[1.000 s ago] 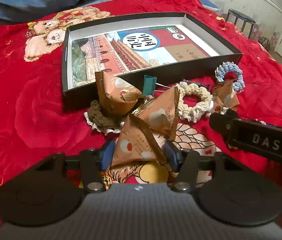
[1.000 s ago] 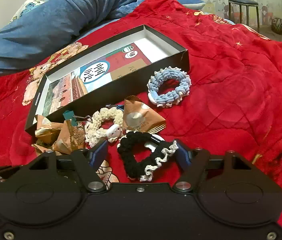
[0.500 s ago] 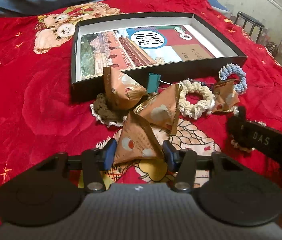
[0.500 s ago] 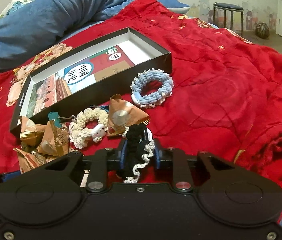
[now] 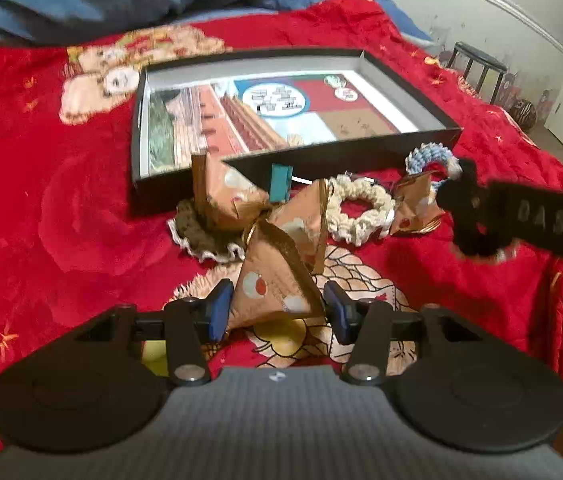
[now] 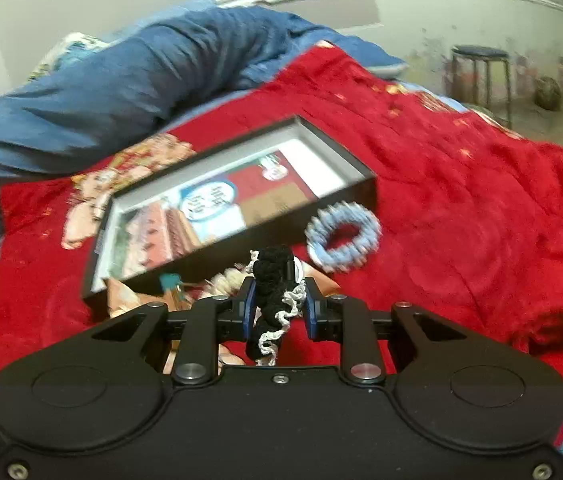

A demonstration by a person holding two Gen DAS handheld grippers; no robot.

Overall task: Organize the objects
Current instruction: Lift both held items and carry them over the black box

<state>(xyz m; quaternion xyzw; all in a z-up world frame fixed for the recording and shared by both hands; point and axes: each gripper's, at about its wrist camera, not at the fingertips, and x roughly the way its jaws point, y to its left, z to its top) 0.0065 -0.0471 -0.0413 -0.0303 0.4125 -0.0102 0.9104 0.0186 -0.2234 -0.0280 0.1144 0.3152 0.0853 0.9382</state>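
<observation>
A shallow black box (image 5: 361, 156) with a printed picture inside lies on the red blanket; it also shows in the right wrist view (image 6: 225, 248). My left gripper (image 5: 275, 310) is shut on a brown triangular packet (image 5: 273, 284), held near the blanket. My right gripper (image 6: 277, 308) is shut on a black crocheted scrunchie (image 6: 271, 284) with white trim, lifted above the pile; that gripper also shows in the left wrist view (image 5: 477, 216). In front of the box lie more brown packets (image 5: 225, 196), a cream scrunchie (image 5: 361, 210), a brown scrunchie (image 5: 201, 236), a blue scrunchie (image 6: 341, 236) and a teal binder clip (image 5: 280, 182).
A blue duvet (image 6: 121, 76) is bunched along the far side of the bed. A stool (image 6: 481, 76) and a ball (image 6: 547, 94) stand on the floor at the right. The red blanket (image 5: 41, 220) stretches to the left of the box.
My right gripper has lifted the black scrunchie off the blanket and tilted upward. My left gripper has stayed shut on the brown packet and pulled back a little.
</observation>
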